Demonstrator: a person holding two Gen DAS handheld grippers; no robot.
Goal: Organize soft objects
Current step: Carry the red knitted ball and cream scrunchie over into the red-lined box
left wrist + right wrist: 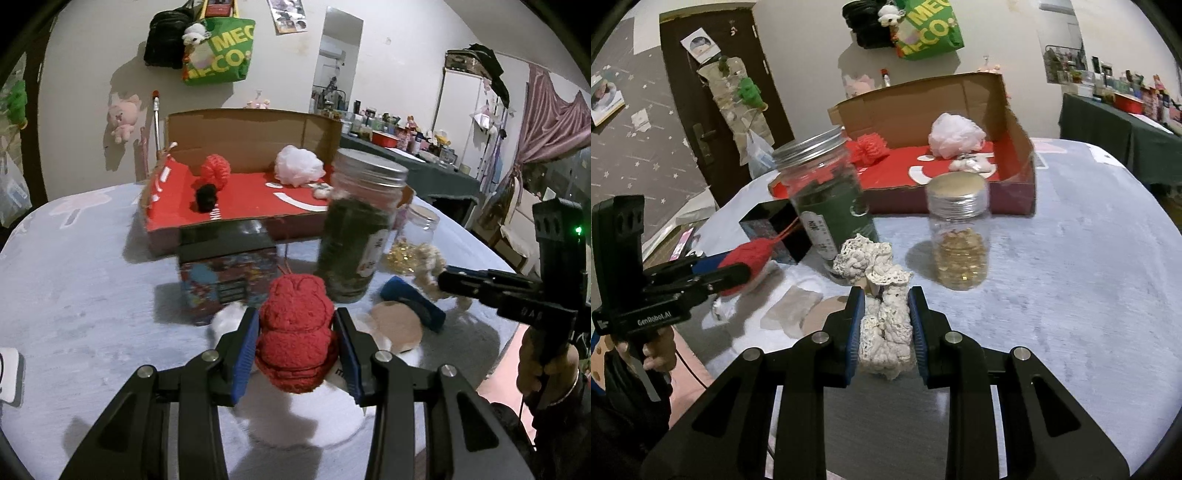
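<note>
left gripper clamps a red knit toy just above the table, angled down. right gripper pinches cream lace near the jars, also tilted down. best carry both high over the jars into the far red box.

The right gripper has its jaws clamped on a cream lace cloth. Ahead of the jaws stand two lidded jars on the tabletop; beyond them, a red-lined cardboard box.
</note>
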